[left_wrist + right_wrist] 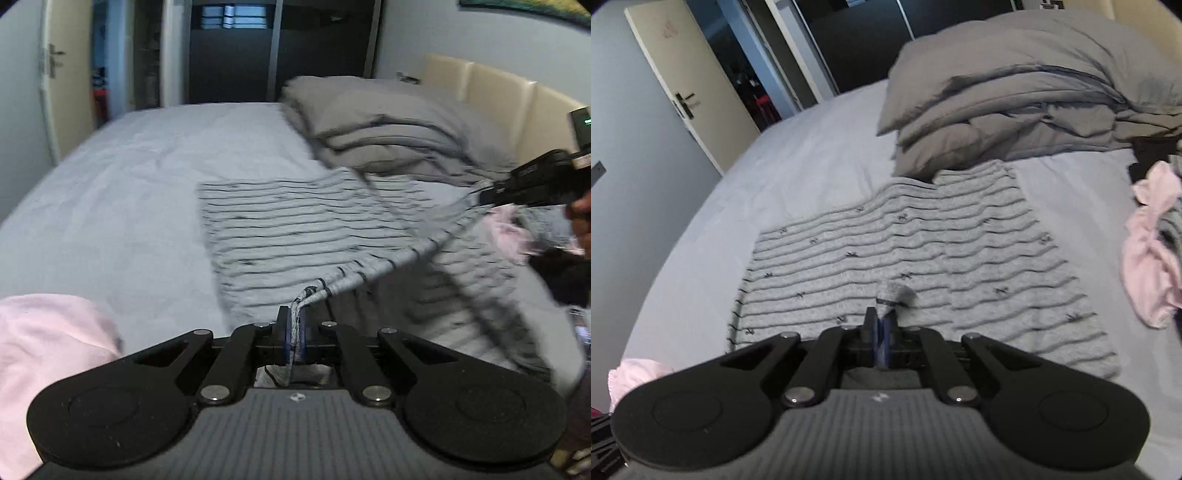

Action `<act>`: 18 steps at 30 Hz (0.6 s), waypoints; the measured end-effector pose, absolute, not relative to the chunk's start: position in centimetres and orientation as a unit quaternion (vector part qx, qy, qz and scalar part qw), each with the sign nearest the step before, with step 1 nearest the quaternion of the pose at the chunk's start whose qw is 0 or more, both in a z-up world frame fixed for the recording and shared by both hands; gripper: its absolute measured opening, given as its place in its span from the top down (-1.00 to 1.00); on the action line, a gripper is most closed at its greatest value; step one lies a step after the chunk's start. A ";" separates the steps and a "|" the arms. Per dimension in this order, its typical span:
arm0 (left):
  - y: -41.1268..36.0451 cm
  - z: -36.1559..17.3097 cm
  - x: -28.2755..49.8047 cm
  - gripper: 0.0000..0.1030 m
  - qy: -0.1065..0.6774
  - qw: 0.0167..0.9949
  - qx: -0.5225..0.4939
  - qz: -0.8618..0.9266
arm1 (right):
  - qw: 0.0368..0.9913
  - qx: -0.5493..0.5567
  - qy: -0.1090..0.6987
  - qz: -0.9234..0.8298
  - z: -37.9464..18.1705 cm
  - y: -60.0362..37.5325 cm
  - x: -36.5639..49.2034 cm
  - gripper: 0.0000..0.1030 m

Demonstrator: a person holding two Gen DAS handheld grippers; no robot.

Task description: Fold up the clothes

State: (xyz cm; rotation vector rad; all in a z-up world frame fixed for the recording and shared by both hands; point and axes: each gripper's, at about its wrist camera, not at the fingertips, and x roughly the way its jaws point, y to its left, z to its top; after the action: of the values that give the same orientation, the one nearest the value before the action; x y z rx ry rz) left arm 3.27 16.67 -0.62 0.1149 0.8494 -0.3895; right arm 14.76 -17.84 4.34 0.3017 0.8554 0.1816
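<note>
A grey garment with thin dark stripes (280,229) lies spread on the bed. My left gripper (294,325) is shut on one edge of it, the cloth bunched between the blue pads. That edge stretches taut to the right, up to my right gripper (487,197), which is held by a hand and pinches the other end. In the right wrist view the striped garment (923,251) lies flat ahead with small dark bows on it, and my right gripper (882,325) is shut on a lifted tuft of the grey cloth.
The bed sheet (122,192) is pale grey. A folded grey duvet with pillows (1015,85) is piled at the headboard, touching the garment's far edge. Pink clothing (1148,251) lies at the right, more pink cloth (44,350) at the near left. An open door (690,88) stands left.
</note>
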 end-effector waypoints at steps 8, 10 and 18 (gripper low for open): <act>13.7 -2.2 1.1 0.93 0.460 0.838 0.088 -0.281 | 0.832 0.082 0.549 0.005 -3.2 -21.4 13.2 0.84; 13.2 -3.1 0.8 0.90 0.479 0.820 0.100 -0.298 | 0.824 0.065 0.563 -0.014 -4.3 -22.2 12.8 0.71; 17.1 -1.8 0.9 0.24 0.461 0.853 0.044 -0.241 | 0.862 0.032 0.505 0.008 -2.1 -22.4 12.3 -0.21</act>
State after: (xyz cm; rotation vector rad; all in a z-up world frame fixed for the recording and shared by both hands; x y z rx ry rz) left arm 0.85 17.08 -1.80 0.0922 0.9691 -0.5070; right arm 12.31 -22.45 -2.14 0.0666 1.0593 0.0168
